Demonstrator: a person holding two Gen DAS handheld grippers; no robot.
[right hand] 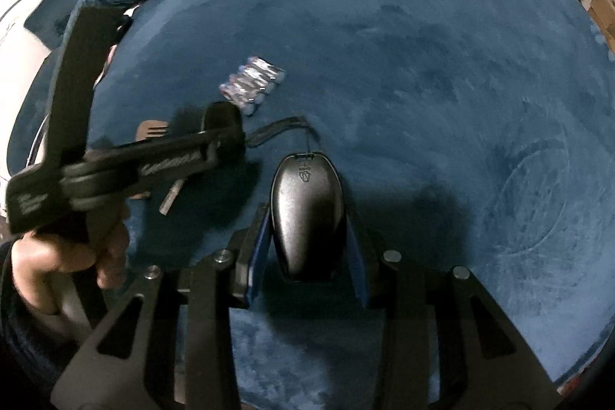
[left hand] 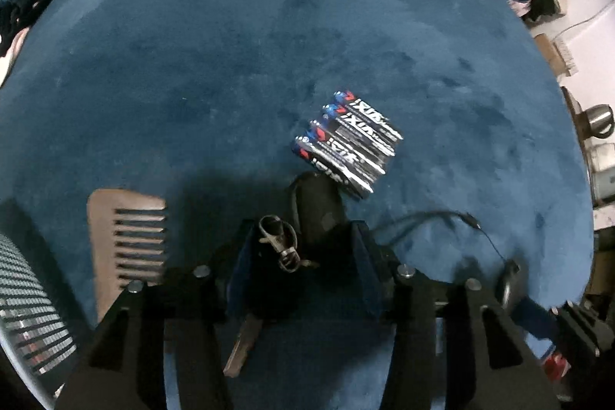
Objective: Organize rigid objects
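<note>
We record the following on the blue velvet surface [left hand: 230,64].

Item one: a black car key fob [right hand: 307,214], held between the blue pads of the right hand-held gripper [right hand: 307,256], which is clamped on its sides; a thin black strap [right hand: 276,129] trails from its far end.

Item two: a black key case with metal ring and key blade [left hand: 242,344], lying between the jaws of the left hand-held gripper [left hand: 303,256]. The jaws stand apart and we see no pad pressing on it.

Item three: a pack of four batteries [left hand: 346,141], just beyond the key case.

Item four: a wooden comb [left hand: 123,241], left of the left gripper.

Item five: a hand [right hand: 77,256] gripping the left tool's handle.
</note>
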